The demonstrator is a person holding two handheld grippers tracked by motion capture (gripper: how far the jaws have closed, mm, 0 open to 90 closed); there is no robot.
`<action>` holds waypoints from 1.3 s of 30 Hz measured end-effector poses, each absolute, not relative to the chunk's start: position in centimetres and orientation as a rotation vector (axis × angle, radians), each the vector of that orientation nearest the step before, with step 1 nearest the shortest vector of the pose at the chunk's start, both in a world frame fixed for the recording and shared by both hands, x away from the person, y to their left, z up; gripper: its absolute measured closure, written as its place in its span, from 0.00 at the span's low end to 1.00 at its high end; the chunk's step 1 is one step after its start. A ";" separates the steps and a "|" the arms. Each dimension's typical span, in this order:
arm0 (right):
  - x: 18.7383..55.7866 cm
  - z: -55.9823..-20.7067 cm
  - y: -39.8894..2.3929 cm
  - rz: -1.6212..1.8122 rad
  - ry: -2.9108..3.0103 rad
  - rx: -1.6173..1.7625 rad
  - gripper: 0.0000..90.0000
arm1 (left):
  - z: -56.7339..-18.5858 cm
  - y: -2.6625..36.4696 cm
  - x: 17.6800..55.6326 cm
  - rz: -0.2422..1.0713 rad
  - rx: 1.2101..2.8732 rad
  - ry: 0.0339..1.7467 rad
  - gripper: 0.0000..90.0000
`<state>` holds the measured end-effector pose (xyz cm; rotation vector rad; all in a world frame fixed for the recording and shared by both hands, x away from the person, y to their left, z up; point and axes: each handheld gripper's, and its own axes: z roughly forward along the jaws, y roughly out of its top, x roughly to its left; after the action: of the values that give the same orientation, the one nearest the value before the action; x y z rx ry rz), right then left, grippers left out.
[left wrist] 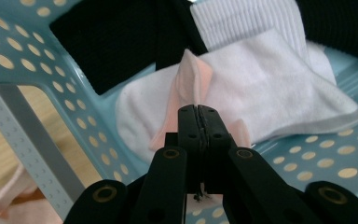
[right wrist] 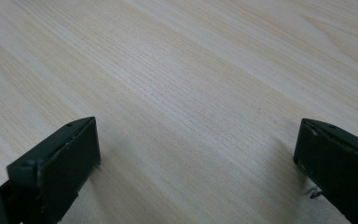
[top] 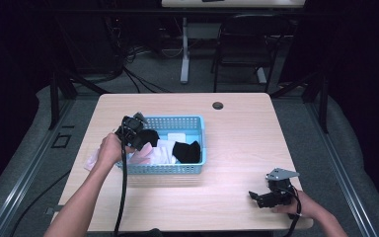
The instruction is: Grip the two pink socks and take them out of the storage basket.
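Observation:
A light blue perforated basket stands on the wooden table and holds several socks. My left gripper reaches into the basket's left end. In the left gripper view its jaws are pressed together on a fold of a pale pink sock, which lies over a white sock. A black sock lies behind them, and another black sock sits at the basket's right. My right gripper rests near the table's front right edge, its jaws wide apart over bare wood.
Another pale pink piece of cloth lies on the table just left of the basket, under my left hand. The table has a cable hole at the back. A chair and another table's legs stand beyond the far edge.

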<state>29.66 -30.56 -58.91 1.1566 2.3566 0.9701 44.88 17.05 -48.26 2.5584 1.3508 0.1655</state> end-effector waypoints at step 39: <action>29.7 -58.9 -30.6 0.971 2.357 1.156 0.00 | -48.8 17.8 44.2 0.062 2.578 1.292 0.97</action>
<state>29.65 -30.56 -58.91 1.1556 2.3567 0.9705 44.16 17.77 -48.81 2.5784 1.2921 0.0621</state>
